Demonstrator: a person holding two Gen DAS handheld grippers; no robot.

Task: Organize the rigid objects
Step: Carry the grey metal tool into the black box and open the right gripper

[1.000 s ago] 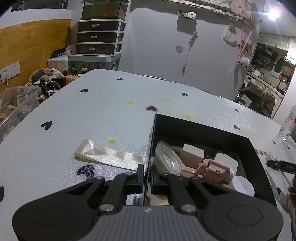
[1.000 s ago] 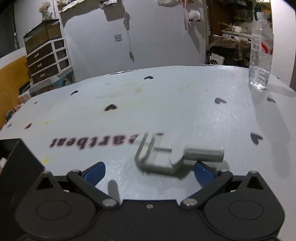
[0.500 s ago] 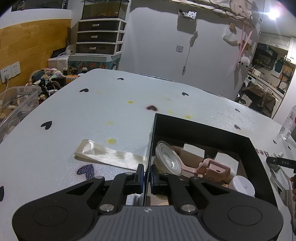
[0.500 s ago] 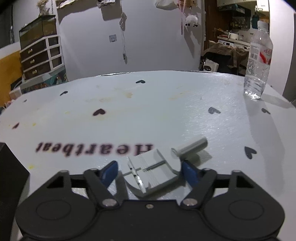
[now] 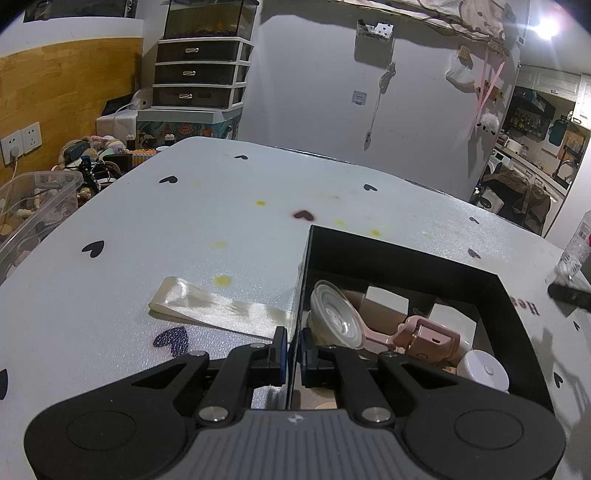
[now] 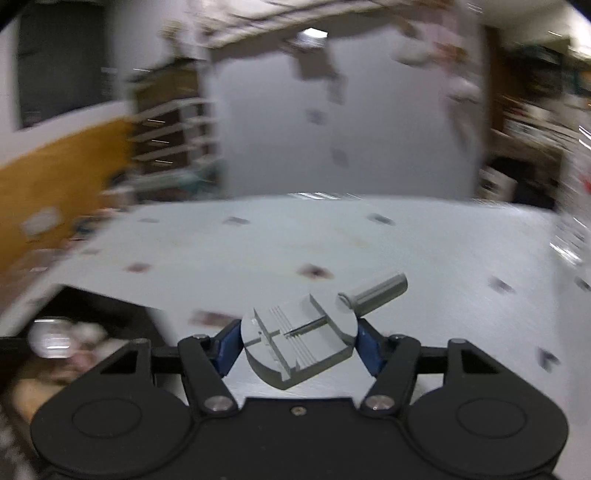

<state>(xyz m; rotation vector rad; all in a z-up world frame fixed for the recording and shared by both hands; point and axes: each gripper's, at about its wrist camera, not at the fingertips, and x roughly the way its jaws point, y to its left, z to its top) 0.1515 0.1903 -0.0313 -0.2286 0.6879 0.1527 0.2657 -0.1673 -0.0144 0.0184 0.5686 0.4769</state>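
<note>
Right gripper (image 6: 297, 345) clamps the grey watch-link tool (image 6: 301, 341), handle pointing up-right; black box (image 6: 99, 314) lies lower-left; left gripper (image 5: 291, 349) pinches its wall.

Pretty cluttered room. Grey wall (image 5: 314, 99) at the back, wood paneling (image 5: 66, 92) on the left with two white sockets (image 5: 22, 142). A dark drawer unit (image 5: 199, 79) has a fish tank (image 5: 210, 18) on top, and a bright lamp (image 5: 546, 27) glares top right.
</note>
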